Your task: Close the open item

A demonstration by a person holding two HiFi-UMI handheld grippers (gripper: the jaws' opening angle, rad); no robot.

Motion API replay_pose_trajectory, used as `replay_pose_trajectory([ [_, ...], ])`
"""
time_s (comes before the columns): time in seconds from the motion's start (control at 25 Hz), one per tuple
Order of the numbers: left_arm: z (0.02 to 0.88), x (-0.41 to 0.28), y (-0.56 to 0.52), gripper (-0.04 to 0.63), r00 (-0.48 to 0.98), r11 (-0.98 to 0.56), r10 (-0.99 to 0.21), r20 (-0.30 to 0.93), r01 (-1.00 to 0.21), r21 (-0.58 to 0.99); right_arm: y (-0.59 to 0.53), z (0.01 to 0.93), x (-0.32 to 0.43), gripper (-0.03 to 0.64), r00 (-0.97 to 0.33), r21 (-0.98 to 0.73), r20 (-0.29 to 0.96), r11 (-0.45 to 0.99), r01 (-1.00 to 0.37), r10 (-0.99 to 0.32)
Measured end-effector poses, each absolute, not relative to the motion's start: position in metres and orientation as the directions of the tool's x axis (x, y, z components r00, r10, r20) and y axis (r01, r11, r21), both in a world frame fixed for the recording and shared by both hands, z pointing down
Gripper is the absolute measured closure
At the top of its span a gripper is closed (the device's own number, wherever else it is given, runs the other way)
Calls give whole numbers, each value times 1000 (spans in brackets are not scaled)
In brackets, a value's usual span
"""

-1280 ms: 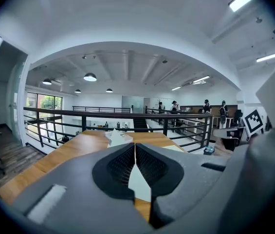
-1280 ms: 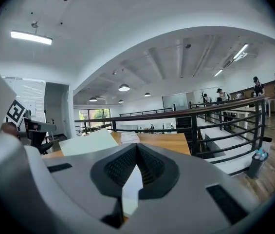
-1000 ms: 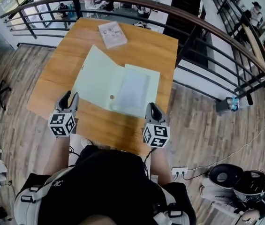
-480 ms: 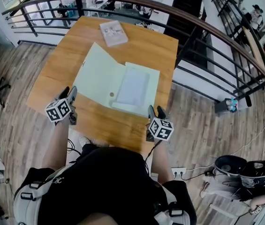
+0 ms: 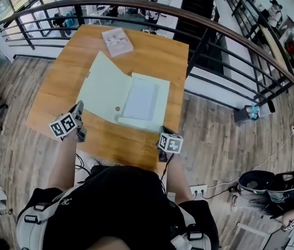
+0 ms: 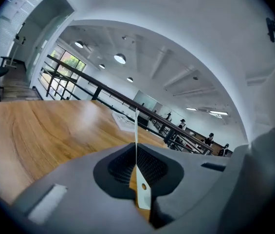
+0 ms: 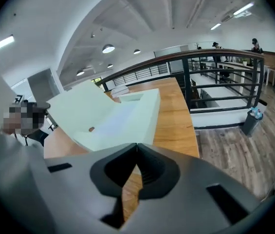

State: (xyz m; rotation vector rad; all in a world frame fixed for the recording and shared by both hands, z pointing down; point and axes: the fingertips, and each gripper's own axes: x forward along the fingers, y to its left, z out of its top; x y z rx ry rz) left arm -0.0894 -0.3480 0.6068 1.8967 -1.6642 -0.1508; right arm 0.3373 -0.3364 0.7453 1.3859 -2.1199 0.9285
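Note:
A pale green folder lies open on the wooden table, its left flap spread flat and a pocket with pale sheets on its right half. From the right gripper view the folder is just ahead. My left gripper sits over the table's near left edge, clear of the folder, jaws shut; a thin pale strip shows in the seam between them. My right gripper is at the near edge below the folder's right corner, shut with nothing in it.
A small booklet lies at the table's far side, also visible as the booklet ahead of the left gripper. A dark railing curves round the far and right sides. Bags lie on the floor at right.
Both grippers have tilted and shifted a little: the left one outward to the left, the right one back toward the near edge. The folder has not moved and stays open.

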Motion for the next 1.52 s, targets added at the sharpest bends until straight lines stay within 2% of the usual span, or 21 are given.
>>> replay_pose_trajectory([
  [0.16,584,-65,-350,591,272,-170,-926,261,-920,353,-331,744,327,609,-439,-316,677,306,-898,-590],
  [0.36,566,-15,-344,591,394,-346,-885,246,-913,217,-330,746,323,609,-465,-369,654,284,-885,-597],
  [0.72,563,94,-330,588,588,-631,-736,335,-776,-24,-329,747,307,609,-495,-360,662,341,-868,-563],
  [1.16,613,175,-307,569,709,-812,-523,473,-584,-23,-323,746,298,609,-502,-370,662,340,-865,-557],
  [1.52,682,231,-300,555,668,-869,-409,621,-493,-42,-331,748,299,609,-510,-391,656,328,-860,-556],
])
